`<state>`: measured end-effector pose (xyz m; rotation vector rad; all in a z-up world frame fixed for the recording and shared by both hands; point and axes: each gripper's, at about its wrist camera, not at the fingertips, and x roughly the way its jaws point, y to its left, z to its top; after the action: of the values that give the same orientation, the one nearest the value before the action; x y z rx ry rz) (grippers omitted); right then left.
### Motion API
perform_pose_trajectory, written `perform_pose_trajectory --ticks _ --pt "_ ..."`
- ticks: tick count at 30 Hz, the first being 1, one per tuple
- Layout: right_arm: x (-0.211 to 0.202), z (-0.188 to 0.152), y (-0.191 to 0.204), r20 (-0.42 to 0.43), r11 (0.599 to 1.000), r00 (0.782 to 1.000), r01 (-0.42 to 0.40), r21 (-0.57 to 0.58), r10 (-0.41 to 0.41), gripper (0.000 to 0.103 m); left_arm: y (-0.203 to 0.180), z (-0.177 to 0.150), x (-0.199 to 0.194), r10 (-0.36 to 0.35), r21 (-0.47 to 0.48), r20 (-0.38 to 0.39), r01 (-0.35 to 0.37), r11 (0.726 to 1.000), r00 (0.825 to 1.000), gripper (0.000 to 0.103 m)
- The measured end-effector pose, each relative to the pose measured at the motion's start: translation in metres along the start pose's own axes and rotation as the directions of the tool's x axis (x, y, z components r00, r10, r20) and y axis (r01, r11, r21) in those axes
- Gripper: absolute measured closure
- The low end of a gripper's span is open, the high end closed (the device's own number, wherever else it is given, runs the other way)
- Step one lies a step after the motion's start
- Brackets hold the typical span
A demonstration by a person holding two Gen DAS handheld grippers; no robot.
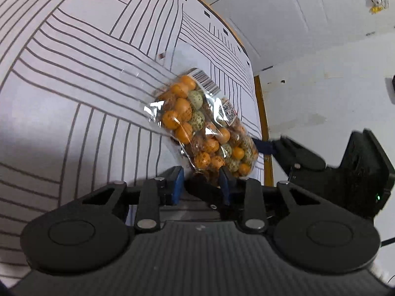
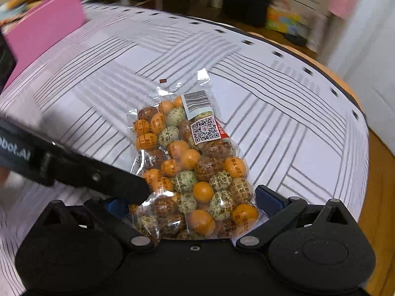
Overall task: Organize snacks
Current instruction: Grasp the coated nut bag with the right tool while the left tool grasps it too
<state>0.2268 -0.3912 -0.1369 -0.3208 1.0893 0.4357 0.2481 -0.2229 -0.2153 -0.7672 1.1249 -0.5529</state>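
A clear snack bag [image 1: 205,128] of orange, green and brown coated balls lies on the striped tablecloth [image 1: 74,86], with a barcode label at its far end. My left gripper [image 1: 201,183] has its blue pads close together on the bag's near corner. In the right wrist view the same snack bag [image 2: 192,162] sits between the fingers of my right gripper [image 2: 192,203], whose jaws stand wide with a gap on both sides of the bag. One black left finger [image 2: 118,185] comes in from the left and touches the bag's left edge. The right gripper [image 1: 296,157] also shows beside the bag.
A pink box [image 2: 47,24] stands at the back left of the table. The wooden table edge [image 1: 261,113] runs close behind the bag, with white doors [image 1: 308,24] beyond. Blurred furniture and boxes [image 2: 284,19] lie past the far edge.
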Motion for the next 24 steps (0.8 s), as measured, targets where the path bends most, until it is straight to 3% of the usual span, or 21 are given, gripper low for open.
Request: perform_pose_trajectory --ticks 5,13,16,21,24 --pt "-0.005 -0.004 0.018 0.018 0.993 0.996 0.088 0.08 -0.09 0.002 -0.003 0.002 -0.009 0.019 0.032 0.017 -0.02 0.999 1.0 0.073" --pt "-0.02 -0.048 0.038 0.158 0.982 0.981 0.089 0.166 -0.115 0.002 -0.012 -0.005 -0.01 0.033 0.11 0.024 -0.036 0.993 0.999 0.069" --pt "-0.02 -0.043 0.043 0.167 0.964 0.974 0.112 0.24 -0.154 0.007 -0.026 -0.012 -0.011 0.09 0.223 0.034 -0.095 0.97 0.995 0.069" --pt "-0.017 -0.038 0.072 0.178 0.952 0.962 0.155 0.265 -0.206 0.009 -0.05 -0.02 -0.021 0.208 0.388 0.057 -0.213 0.897 0.977 0.07" --pt "-0.022 -0.044 0.08 0.198 0.953 0.964 0.117 0.279 -0.177 0.009 -0.045 -0.016 -0.033 0.212 0.388 0.006 -0.197 0.9 0.977 0.069"
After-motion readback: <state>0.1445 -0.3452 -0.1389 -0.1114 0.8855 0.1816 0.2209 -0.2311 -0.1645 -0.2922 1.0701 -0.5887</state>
